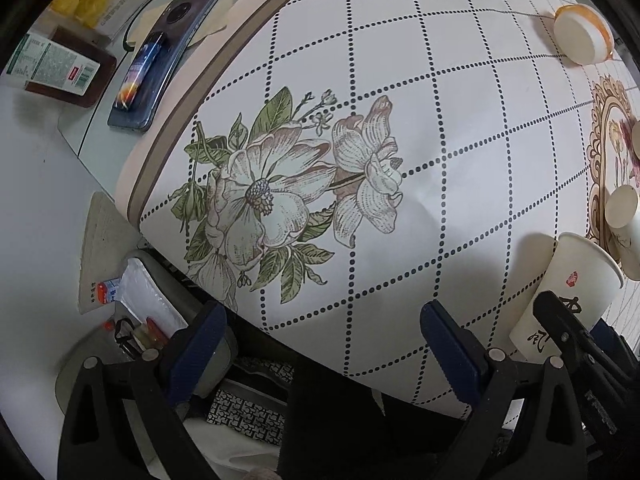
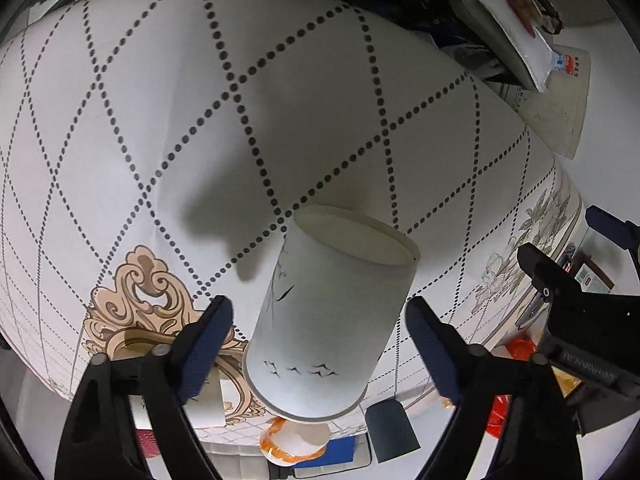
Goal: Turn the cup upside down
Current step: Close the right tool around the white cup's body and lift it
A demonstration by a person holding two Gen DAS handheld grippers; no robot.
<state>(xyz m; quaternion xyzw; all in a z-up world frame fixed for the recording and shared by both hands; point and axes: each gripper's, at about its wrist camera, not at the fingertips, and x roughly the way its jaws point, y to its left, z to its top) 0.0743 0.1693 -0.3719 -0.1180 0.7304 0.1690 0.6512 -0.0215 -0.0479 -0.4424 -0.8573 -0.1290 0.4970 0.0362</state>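
Note:
A white paper cup (image 2: 328,320) with bird and bamboo drawings sits between the fingers of my right gripper (image 2: 320,340), base (image 2: 356,236) away from the camera, rim near it. The jaws are wide open and neither pad touches the cup; I cannot tell what bears it. The same cup (image 1: 568,296) and the right gripper show at the lower right of the left wrist view. My left gripper (image 1: 324,344) is open and empty over the table's near edge, above the flower print (image 1: 280,192).
The table has a white cloth (image 1: 440,120) with dotted diamonds. Other paper cups (image 1: 622,208) stand at the right, one orange and white cup (image 1: 580,36) at the far right. A phone (image 1: 160,68) and a box (image 1: 60,68) lie off the cloth, left.

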